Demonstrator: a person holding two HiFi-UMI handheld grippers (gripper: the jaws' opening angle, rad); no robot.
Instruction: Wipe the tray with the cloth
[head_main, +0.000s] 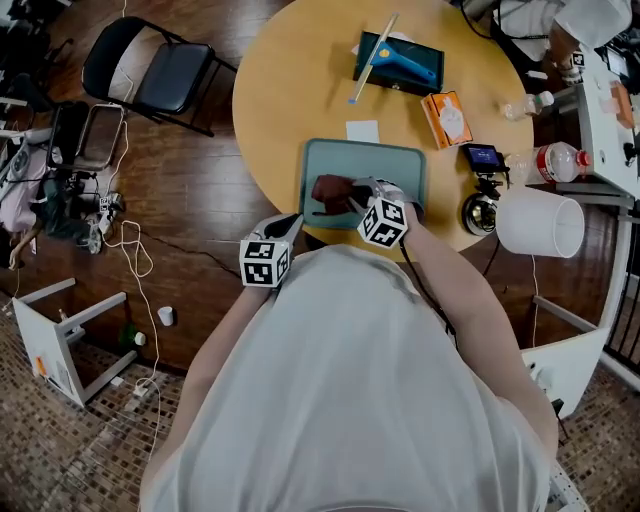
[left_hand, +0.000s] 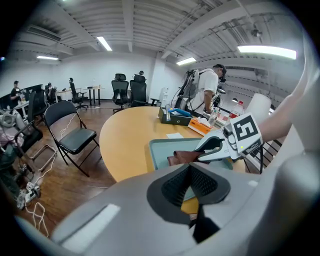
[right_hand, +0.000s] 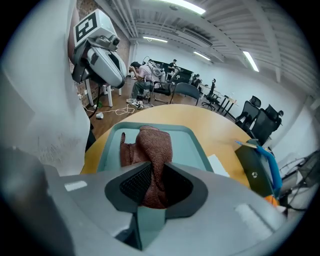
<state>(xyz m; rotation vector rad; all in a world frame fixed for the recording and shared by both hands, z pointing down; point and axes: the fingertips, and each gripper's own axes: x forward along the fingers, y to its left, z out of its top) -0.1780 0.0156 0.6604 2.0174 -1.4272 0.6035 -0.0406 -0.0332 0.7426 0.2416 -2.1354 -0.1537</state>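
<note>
A teal tray (head_main: 400, 165) lies on the near side of a round wooden table (head_main: 290, 80). A brown cloth (head_main: 332, 190) rests on the tray's left half. My right gripper (head_main: 353, 201) reaches over the tray from the near edge and is shut on the cloth (right_hand: 150, 145), which bunches up between its jaws. The tray (right_hand: 112, 145) shows under the cloth. My left gripper (head_main: 292, 224) hangs off the table's near-left edge, beside the tray, with its jaws together and nothing in them. In the left gripper view the right gripper (left_hand: 220, 148) holds the cloth (left_hand: 182, 157) over the tray (left_hand: 162, 150).
Behind the tray lie a white slip (head_main: 363, 131), a black box with a blue tool (head_main: 398, 62) and an orange packet (head_main: 447, 118). A small camera device (head_main: 483, 158), a bottle (head_main: 560, 160) and a white bucket (head_main: 540, 222) stand right. A folding chair (head_main: 165, 75) stands left.
</note>
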